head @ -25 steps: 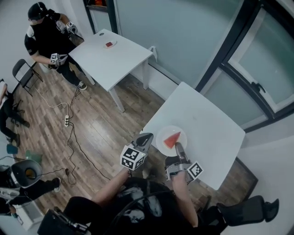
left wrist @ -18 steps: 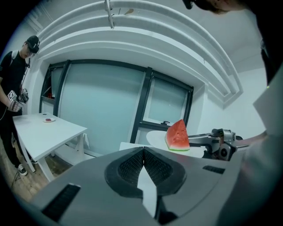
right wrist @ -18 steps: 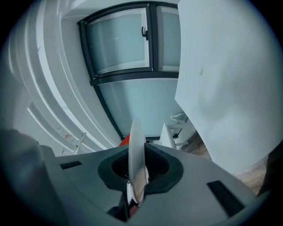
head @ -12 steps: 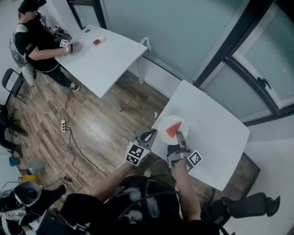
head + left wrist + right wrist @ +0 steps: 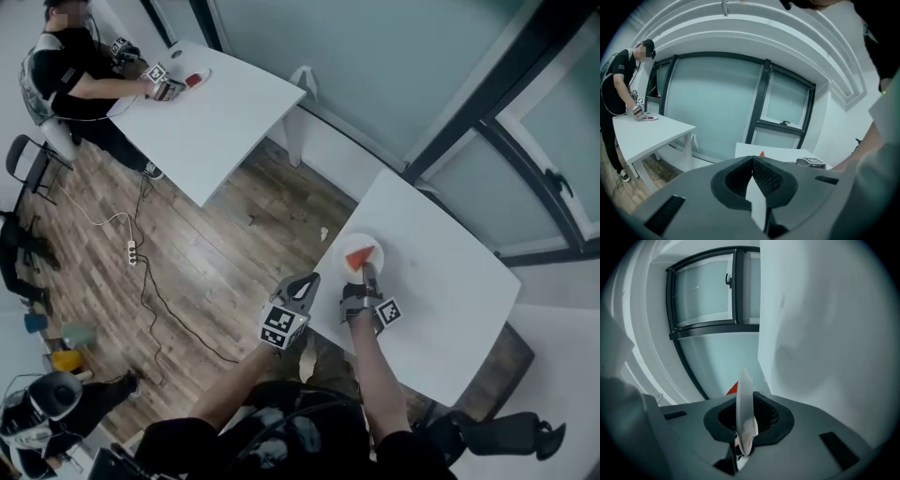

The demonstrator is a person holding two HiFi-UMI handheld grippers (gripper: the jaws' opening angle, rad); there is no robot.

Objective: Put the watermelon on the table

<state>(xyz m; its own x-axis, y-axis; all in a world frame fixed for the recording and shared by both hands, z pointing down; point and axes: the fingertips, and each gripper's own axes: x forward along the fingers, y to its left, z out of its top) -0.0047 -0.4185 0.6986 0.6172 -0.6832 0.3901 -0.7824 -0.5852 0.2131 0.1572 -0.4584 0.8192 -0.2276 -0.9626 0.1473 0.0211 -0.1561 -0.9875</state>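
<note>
I am at the step of setting the food down. My right gripper [image 5: 367, 272] is pinched tight on the near rim of the white plate [image 5: 345, 247]. The red watermelon [image 5: 359, 256] slice lies on that plate. The plate is over the left part of the white table [image 5: 441, 291], close to the edge. I cannot tell if its bottom touches the table top yet.

My left gripper [image 5: 307, 281] is closed with nothing in it. It hangs just left of the table, over the wood floor [image 5: 206, 262].

I think the next move is to get the plate flat on the table. Then I let go and pull the right gripper back toward me. The plate sits near the edge, so a push farther in would be safer.

The right gripper view shows the grip best. There the plate is a thin white edge [image 5: 744, 399] between the dark pads, with a bit of red [image 5: 733, 389] behind it. The head view does not show that pinch clearly, but it shows where the plate is over the table. The left gripper view shows its own jaws meeting with nothing between them.
</note>
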